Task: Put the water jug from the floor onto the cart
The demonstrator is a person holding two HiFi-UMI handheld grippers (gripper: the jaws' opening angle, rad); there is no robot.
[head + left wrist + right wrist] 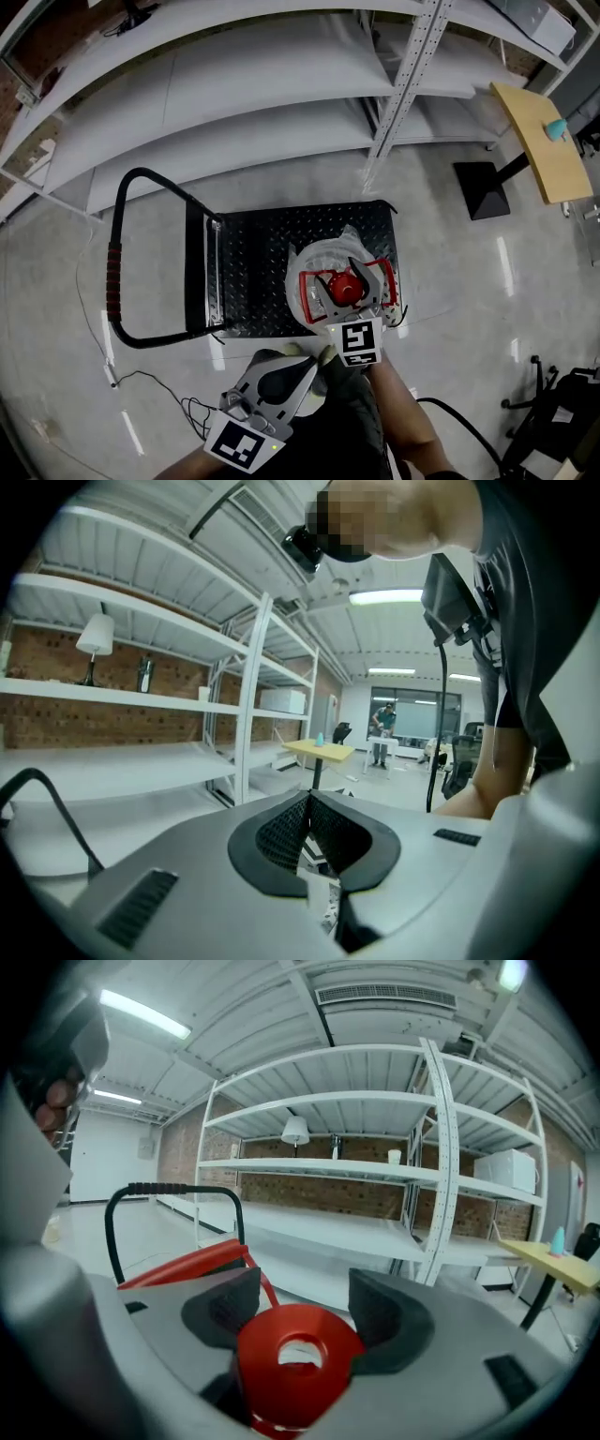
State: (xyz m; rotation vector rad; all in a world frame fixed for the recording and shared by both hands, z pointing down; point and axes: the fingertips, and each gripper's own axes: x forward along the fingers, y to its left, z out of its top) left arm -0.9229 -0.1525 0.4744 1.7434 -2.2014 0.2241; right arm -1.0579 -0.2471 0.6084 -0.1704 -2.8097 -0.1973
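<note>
Concrete floor (469, 309) borders the black diamond-plate cart (262, 253), so the clear red-capped water jug (314, 272) near its corner, cap pinched by the right gripper (300, 1312), may topple off if released tilted; the left gripper (309, 832) is closed and empty.

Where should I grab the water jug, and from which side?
Take it by the red cap, coming straight down from above: the water jug stands upright on the cart, cap uppermost. The right claw grips it there.

Cart (272, 246) decked in black matt diamond-plate metal, water jug (317, 262) on the cart made of clear glossy plastic, cap (295, 1361) moulded in smooth red plastic, floor (469, 309) around the cart polished and shiny, shelves (234, 84) behind the cart painted white metal.
</note>
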